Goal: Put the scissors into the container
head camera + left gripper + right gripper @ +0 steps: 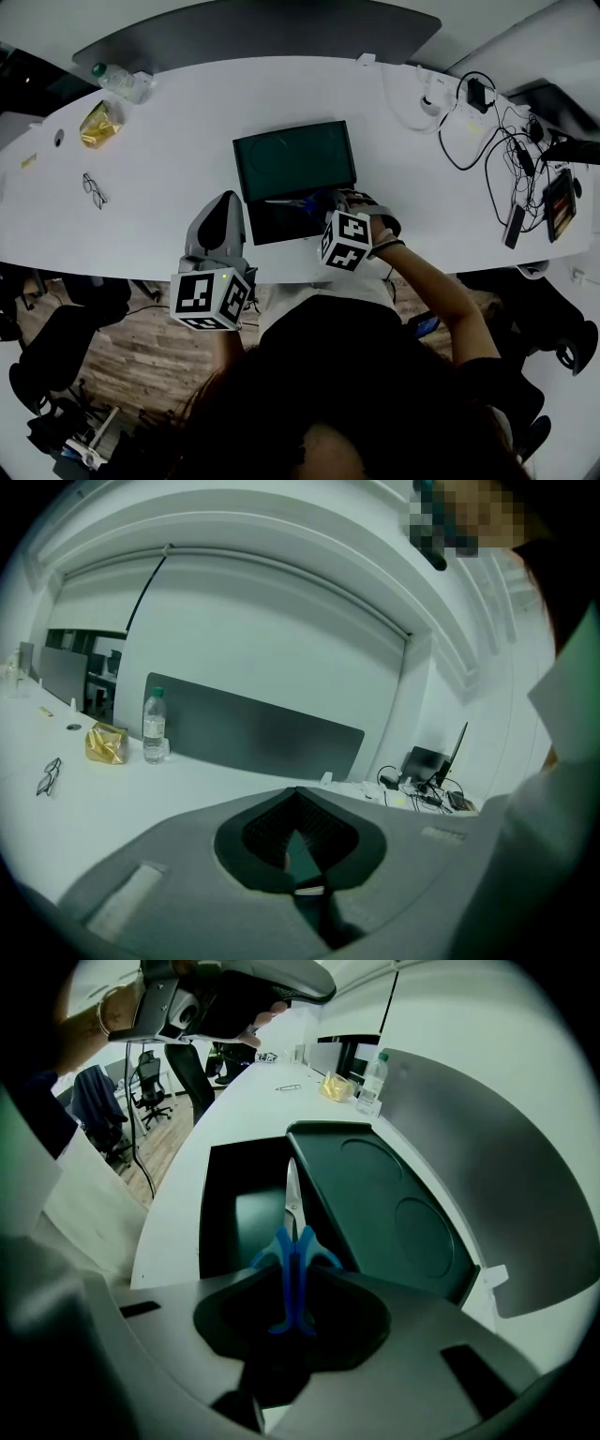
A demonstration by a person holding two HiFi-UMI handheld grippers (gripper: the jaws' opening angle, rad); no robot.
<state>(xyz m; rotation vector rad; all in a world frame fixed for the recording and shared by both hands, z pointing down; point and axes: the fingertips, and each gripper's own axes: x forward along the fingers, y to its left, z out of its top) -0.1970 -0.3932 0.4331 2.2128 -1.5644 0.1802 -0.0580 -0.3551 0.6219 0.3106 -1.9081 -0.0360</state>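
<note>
My right gripper (325, 203) (292, 1274) is shut on the blue handles of the scissors (306, 202) (292, 1251). Their steel blades point forward over the open box of the dark green container (272, 225) (234, 1218). The container's lid (293, 159) (384, 1204) stands tilted back behind the box. My left gripper (223, 202) (298, 794) hangs at the table's near edge, left of the container. Its jaws meet at the tips with nothing held between them.
On the white table (178, 159), at far left, are a water bottle (117, 80) (154, 726), a gold packet (99, 122) and glasses (94, 190). Cables and chargers (492, 127) and a phone (558, 202) lie at the right. A dark partition (253, 33) runs behind.
</note>
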